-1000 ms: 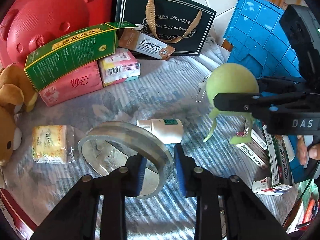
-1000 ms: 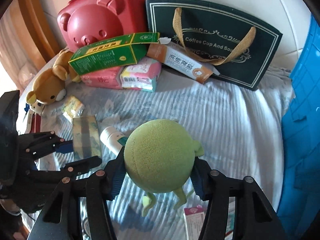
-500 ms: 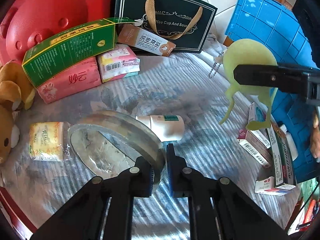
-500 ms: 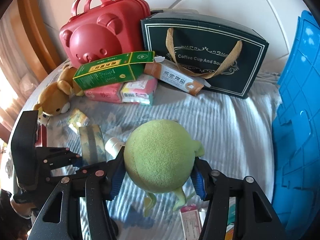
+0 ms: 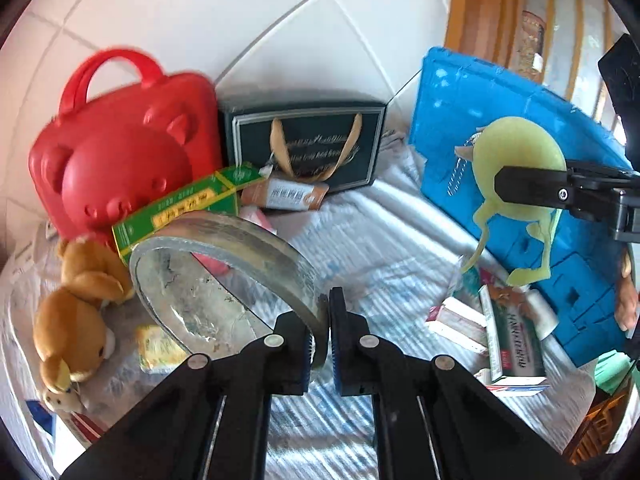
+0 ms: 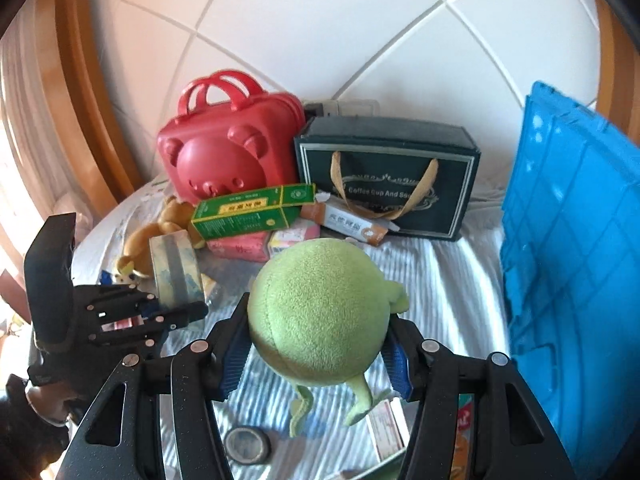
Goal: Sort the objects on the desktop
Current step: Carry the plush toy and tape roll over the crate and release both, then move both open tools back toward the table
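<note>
1. The left hand-held gripper (image 5: 324, 332) is pressed together on the wall of a wide roll of tape (image 5: 224, 276); its blue pads pinch the band at the roll's near edge, and the roll is clear of the striped cloth (image 5: 360, 240), its open ring facing the camera.
2. The right hand-held gripper (image 6: 316, 352) is pinching a round green plush toy (image 6: 320, 316); the blue pads press on either side of the ball-shaped body. In the left wrist view the toy (image 5: 516, 168) hangs in front of the blue crate with its thin legs dangling and a small bead chain beside it.
3. Below the toy, on the cloth near the foot of the blue crate (image 5: 500, 92), lie several small cartons, among them a green-and-white box (image 5: 512, 344).
4. A smaller dark roll of tape (image 6: 247, 445) lies flat on the cloth under the right gripper.
5. To the left sits a brown plush bear (image 5: 76, 320), with a small yellow packet (image 5: 160, 348) just beside it.
6. Further back, a long green box (image 6: 252, 210) rests tilted on pink packs, in front of a red bear-faced case (image 6: 224, 152).
7. Beside the case stands a dark green gift bag (image 6: 388, 176) with tan handles, and an orange-and-white carton (image 6: 344, 220) leans against its front.
8. A white tiled wall (image 6: 320, 32) rises behind everything.
</note>
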Tool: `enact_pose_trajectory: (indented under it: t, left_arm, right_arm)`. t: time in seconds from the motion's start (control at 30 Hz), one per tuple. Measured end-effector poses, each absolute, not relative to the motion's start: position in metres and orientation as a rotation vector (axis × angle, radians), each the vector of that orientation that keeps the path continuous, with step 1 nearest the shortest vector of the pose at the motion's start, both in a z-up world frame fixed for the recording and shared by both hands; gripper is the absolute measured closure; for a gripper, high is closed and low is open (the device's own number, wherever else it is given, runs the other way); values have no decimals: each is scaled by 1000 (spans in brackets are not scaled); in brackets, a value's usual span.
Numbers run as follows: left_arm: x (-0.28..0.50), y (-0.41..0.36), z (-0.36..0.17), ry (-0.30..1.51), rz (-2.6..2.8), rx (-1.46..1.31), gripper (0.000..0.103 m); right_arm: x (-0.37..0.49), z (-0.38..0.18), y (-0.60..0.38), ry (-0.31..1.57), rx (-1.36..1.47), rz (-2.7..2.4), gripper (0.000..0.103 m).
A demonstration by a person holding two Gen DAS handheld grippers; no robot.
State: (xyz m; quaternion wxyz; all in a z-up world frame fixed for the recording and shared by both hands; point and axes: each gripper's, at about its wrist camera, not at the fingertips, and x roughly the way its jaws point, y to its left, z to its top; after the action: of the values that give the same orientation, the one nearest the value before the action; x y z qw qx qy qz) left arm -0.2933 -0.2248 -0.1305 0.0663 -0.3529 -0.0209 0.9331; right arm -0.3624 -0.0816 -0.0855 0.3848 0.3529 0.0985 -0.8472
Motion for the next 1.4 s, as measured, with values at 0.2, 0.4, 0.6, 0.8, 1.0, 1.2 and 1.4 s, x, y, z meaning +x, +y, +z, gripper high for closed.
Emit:
enact_pose_trajectory:
  t: [0.2, 0.4, 0.6, 0.8, 1.0, 1.2, 1.4]
  left_arm:
    - [-277, -152, -38, 161, 2686, -786, 96]
    - [-284, -46, 30, 270, 2396, -665, 96]
    - [-317, 66, 68, 357, 2222, -703, 93]
    - [-350, 145, 80, 417, 2180, -822, 40]
    - [-339, 166, 93, 453, 2200, -775, 17]
    - [-330, 164, 88, 478, 2293, -747, 16]
    - [-295, 101, 76, 346, 2456, -658, 16]
  right_arm:
    - [-295, 3, -11, 121, 691, -2326, 46]
    - [-241, 73, 86, 89, 518, -2577, 44]
    - [-251, 97, 189, 24, 506, -2788, 44]
    - [-293, 93, 260, -17, 595, -2917, 16]
    - [-308, 95, 297, -63, 564, -2905, 11]
    - [-299, 92, 303, -98, 532, -2847, 11]
    - [-283, 86, 286, -103, 512, -2780, 6]
